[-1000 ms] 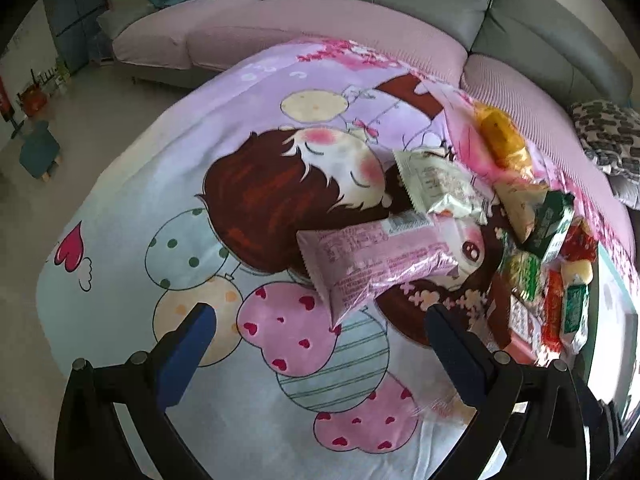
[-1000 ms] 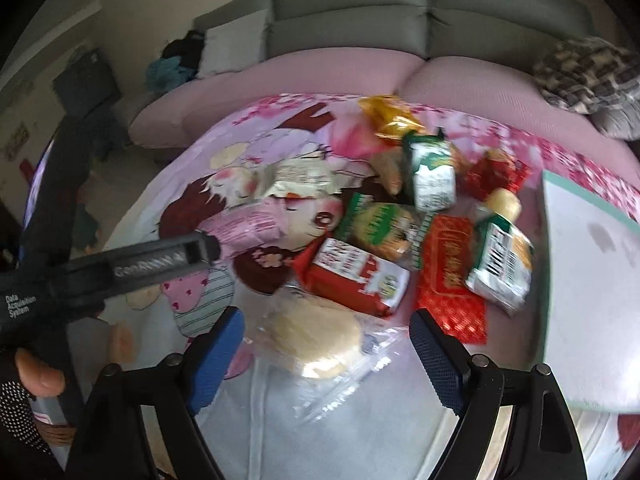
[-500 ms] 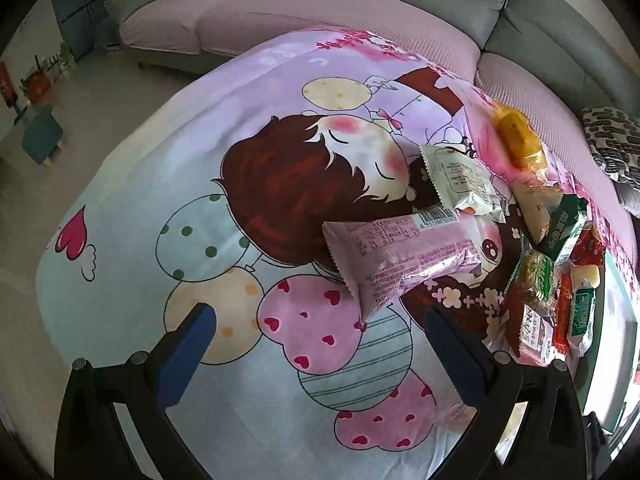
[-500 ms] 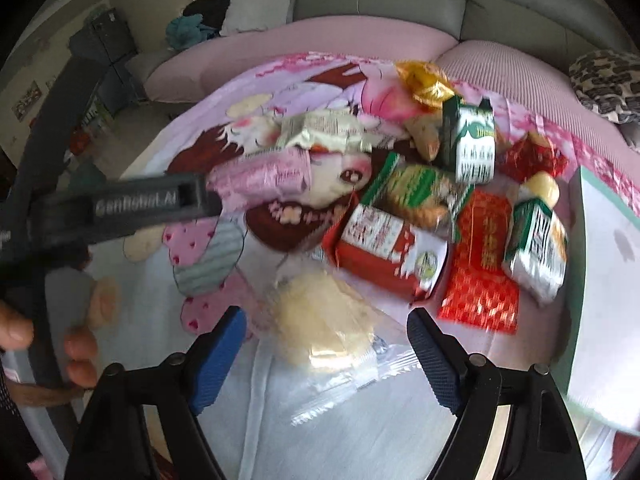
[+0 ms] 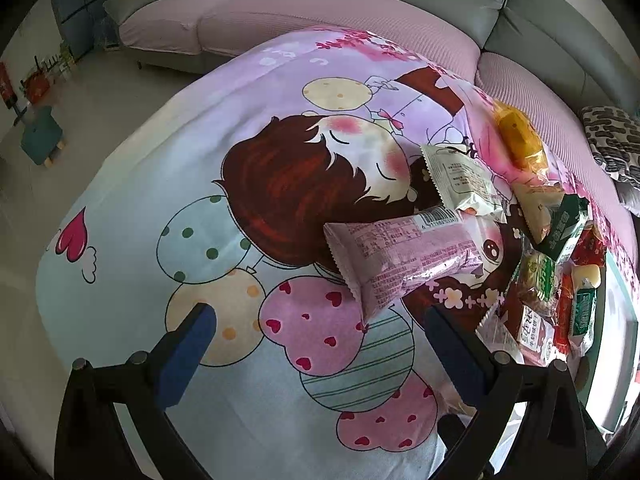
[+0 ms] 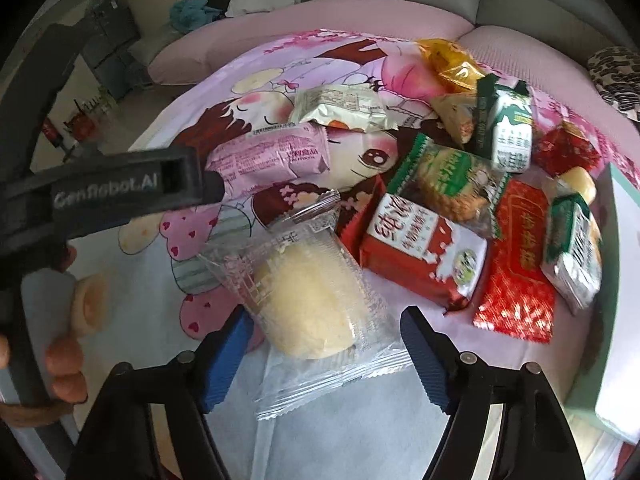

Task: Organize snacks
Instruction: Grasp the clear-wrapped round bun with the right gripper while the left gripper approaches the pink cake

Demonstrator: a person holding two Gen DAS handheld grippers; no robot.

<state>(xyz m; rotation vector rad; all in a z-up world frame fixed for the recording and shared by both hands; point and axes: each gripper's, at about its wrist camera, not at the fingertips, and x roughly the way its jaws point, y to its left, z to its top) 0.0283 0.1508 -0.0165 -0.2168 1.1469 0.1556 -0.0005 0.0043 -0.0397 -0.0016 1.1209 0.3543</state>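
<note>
1. Right gripper [image 6: 324,354]: jaws have just been closing and stand spread to either side of the clear-wrapped bun [image 6: 308,300]; the blue pads do not yet press the wrapper.
2. Clear-wrapped bun: lies on the cartoon-print cloth [image 6: 120,280] at 12 o'clock from the right gripper, just beyond the fingertips. Its long axis runs from 11 to 5 o'clock, slightly oblique to the jaw line.
3. Left gripper [image 5: 316,344]: jaws spread, nothing between them; the pink packet [image 5: 404,260] lies at 1 o'clock, apart from it.
4. Judgement: the right hand is the nearer to the bun; a short advance, then closure across its short width, would suit.
</note>
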